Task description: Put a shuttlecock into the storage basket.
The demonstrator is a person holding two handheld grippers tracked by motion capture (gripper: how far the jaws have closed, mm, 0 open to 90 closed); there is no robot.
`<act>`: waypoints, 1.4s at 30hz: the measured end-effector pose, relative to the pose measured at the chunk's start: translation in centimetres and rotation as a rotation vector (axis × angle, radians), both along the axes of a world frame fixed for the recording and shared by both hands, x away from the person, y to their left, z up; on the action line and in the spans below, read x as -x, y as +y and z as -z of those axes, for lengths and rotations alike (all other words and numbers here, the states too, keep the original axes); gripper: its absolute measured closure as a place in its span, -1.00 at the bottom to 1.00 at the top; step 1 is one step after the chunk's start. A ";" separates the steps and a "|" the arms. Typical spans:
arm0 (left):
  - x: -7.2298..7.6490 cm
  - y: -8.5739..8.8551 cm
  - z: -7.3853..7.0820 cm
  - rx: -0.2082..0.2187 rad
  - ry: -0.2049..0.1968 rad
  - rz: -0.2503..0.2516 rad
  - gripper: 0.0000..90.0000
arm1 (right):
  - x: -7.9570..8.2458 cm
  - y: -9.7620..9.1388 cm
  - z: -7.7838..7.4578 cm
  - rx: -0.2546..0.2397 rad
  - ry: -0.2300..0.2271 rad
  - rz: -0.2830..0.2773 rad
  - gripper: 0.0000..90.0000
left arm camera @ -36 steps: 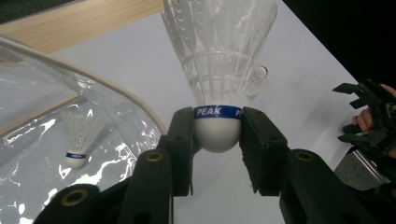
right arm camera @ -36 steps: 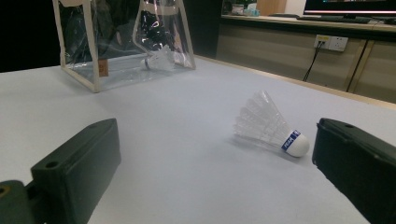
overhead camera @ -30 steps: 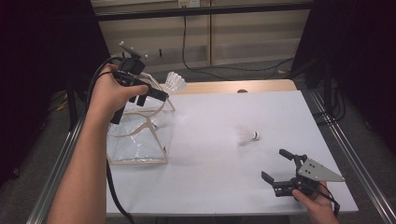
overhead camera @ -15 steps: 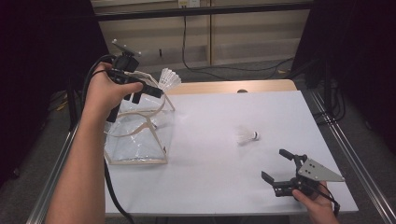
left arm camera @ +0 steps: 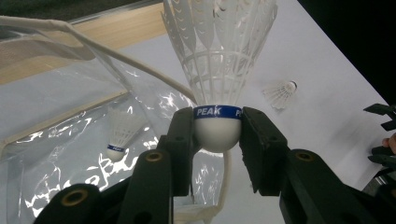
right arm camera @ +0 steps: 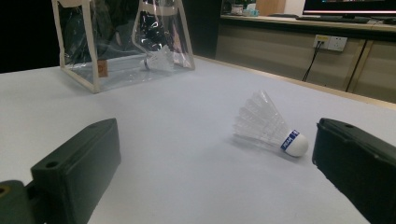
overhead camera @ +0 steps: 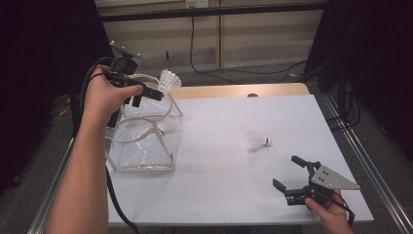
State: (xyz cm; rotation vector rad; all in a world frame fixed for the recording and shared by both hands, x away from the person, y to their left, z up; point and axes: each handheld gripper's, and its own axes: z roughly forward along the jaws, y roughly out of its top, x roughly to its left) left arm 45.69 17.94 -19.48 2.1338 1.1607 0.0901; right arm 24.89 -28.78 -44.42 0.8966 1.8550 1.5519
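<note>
My left gripper (overhead camera: 152, 94) (left arm camera: 217, 140) is shut on the cork of a white shuttlecock (overhead camera: 168, 80) (left arm camera: 218, 70) with a blue band. It hangs above the open top of a clear plastic bag (overhead camera: 143, 136) (left arm camera: 60, 154) (right arm camera: 123, 42) with cream trim at the table's left. Another shuttlecock (left arm camera: 120, 130) (right arm camera: 158, 60) lies inside that bag. A third shuttlecock (overhead camera: 255, 141) (left arm camera: 280, 92) (right arm camera: 268, 123) lies on its side on the white table, mid-right. My right gripper (overhead camera: 294, 173) (right arm camera: 215, 186) stands open near the front right edge, a short way short of that shuttlecock.
The white table (overhead camera: 229, 180) has a wooden strip (overhead camera: 238, 91) along its far edge. Metal rails (overhead camera: 365, 161) run along both sides. Cables trail from the left gripper down past the bag. A wall with sockets lies beyond the table.
The left hand has lifted the held shuttlecock slightly up and back over the bag's opening. The right gripper and the loose shuttlecock have stayed put.
</note>
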 end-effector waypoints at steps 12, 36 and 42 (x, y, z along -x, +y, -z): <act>-0.5 1.0 0.6 -0.003 0.009 -0.040 0.46 | 0.0 0.0 0.0 0.004 -0.001 -0.002 -0.99; -1.0 2.6 1.4 -0.013 -0.004 -0.108 0.46 | 0.0 0.0 0.0 -0.002 0.003 -0.001 -0.98; -1.0 2.9 1.5 -0.017 -0.006 -0.135 0.46 | 0.0 0.0 0.0 0.000 0.003 0.002 -0.98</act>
